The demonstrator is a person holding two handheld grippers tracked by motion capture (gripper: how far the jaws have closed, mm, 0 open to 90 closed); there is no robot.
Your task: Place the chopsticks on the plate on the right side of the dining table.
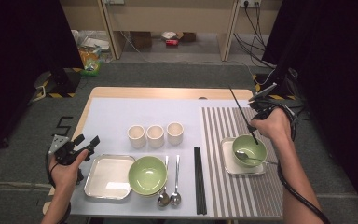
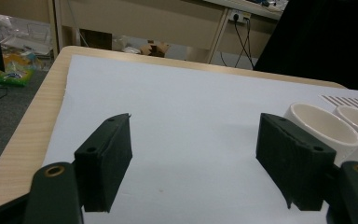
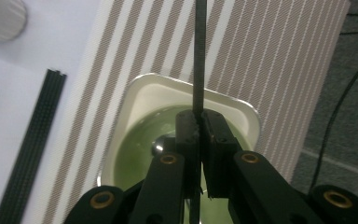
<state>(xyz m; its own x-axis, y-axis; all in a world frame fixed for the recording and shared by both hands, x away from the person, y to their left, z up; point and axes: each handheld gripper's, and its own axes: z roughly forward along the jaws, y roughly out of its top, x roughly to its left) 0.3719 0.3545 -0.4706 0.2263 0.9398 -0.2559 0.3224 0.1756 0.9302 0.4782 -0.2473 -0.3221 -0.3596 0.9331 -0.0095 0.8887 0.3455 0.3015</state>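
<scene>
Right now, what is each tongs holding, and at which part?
Right tongs grip black chopsticks partway along their length, above the bowl. Left tongs are open, holding nothing.

This looks like a lab or recording room, not a dining room: the wooden table [image 1: 121, 92] stands on grey carpet [image 1: 168, 74] between black curtains [image 1: 18, 42], with hazard-striped stand feet [image 1: 56, 94] beside it. Cables [image 1: 256, 28] hang from a wall socket [image 1: 248, 3] at the back, and boxes and clutter [image 1: 177, 37] sit on the floor under plain benches. The tableware is laid out in tidy rows on a white sheet [image 1: 135, 112] and a striped mat [image 1: 223, 126], like a staged set.
</scene>
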